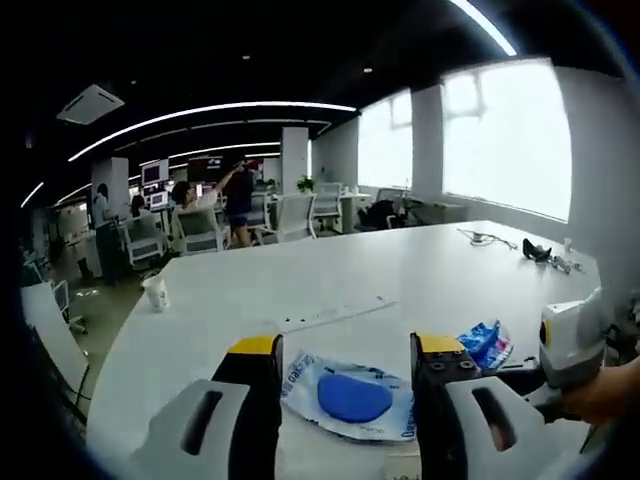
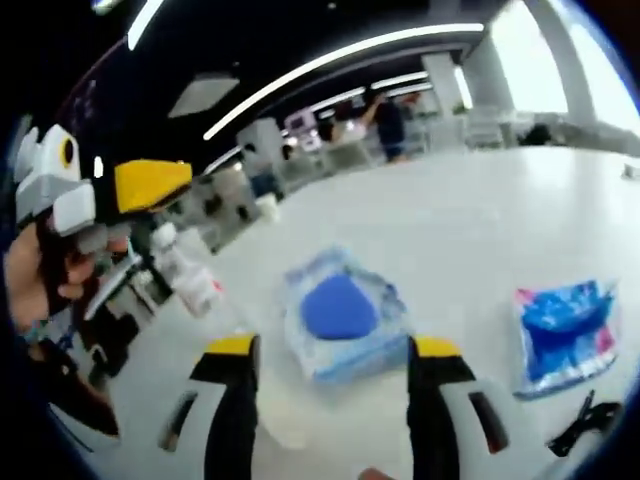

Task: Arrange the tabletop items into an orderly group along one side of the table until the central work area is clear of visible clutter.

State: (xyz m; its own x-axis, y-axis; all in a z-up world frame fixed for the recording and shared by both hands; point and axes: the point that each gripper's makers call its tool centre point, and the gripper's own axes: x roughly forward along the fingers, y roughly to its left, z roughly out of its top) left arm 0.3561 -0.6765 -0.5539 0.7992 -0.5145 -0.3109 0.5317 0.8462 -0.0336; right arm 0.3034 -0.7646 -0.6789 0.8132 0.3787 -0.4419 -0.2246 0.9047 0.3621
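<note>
The clear plastic pouch with a round blue pad inside (image 1: 348, 398) (image 2: 342, 312) lies flat on the white worktop (image 1: 330, 275) near its close edge, directly ahead of both grippers and between each pair of jaws. The left gripper (image 1: 345, 350) and the right gripper (image 2: 335, 350) both stand wide and empty. The right looks slightly nearer. A smaller blue-and-pink packet (image 1: 486, 343) (image 2: 566, 332) lies beside it, towards the right.

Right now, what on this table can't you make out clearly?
- Print on the blue packet: too small in the left gripper view, blurred in the right.
- Dark items at the far table edge: too small to name.
- Black object in the right gripper view: cut off by the edge.
- Paper cup: contents hidden.
</note>
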